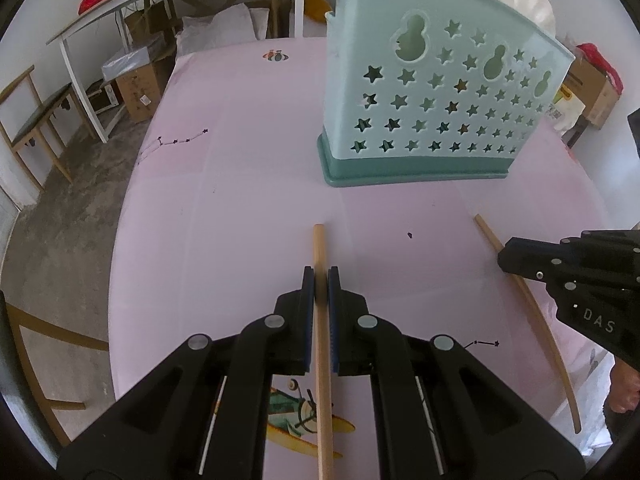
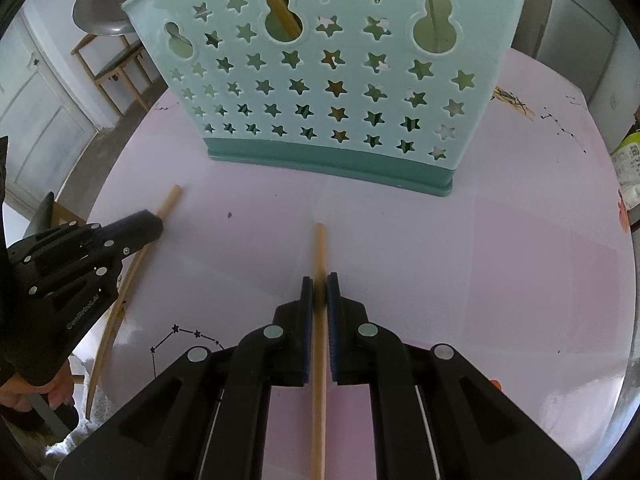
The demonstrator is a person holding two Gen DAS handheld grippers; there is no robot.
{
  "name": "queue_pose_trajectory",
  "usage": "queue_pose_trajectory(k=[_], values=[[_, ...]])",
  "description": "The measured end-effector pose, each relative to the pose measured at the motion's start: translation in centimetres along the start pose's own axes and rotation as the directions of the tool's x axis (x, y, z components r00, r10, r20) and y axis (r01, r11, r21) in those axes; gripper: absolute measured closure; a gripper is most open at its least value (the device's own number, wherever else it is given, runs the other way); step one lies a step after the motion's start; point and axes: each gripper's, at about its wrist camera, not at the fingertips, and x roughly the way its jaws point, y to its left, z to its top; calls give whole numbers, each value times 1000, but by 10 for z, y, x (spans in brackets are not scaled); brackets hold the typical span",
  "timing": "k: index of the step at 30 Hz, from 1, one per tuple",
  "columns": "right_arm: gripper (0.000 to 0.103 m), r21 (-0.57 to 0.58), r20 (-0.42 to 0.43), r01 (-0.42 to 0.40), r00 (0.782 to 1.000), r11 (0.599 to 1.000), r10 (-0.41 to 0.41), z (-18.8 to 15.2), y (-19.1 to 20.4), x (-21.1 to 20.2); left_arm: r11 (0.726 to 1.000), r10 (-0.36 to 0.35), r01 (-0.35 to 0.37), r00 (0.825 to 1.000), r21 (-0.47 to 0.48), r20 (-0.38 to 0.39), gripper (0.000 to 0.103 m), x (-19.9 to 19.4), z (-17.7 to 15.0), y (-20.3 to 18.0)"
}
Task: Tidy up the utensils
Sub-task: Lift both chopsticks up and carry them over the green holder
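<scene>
A pale teal utensil holder with star cut-outs stands upright on the pink tablecloth. My left gripper is shut on a wooden chopstick that points toward the holder. My right gripper is shut on a second chopstick, also aimed at the holder. Each view shows the other gripper at its side: the right gripper with its chopstick, the left gripper with its chopstick. Another stick shows through a cut-out inside the holder.
Left of the table stand a wooden chair, a white bench table and cardboard boxes. A metal dish rests on a stool behind the holder. A bottle stands at the right table edge. A hand grips the left tool.
</scene>
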Motion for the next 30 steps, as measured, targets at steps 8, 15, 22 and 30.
queue_pose_trajectory(k=[8, 15, 22, 30], values=[[96, 13, -6, 6, 1000, 1000, -6, 2, 2, 0, 1000, 5, -5, 1000, 6, 13, 98, 1, 0, 1], [96, 30, 19, -13, 1000, 999, 13, 2, -1, -5, 1000, 12, -13, 999, 16, 29, 98, 0, -1, -2], [96, 32, 91, -19, 996, 999, 16, 6, -1, -33, 1000, 11, -11, 999, -1, 33, 98, 1, 0, -1], [97, 63, 205, -30, 979, 998, 17, 7, -8, -80, 999, -7, 8, 999, -32, 41, 98, 2, 1, 2]])
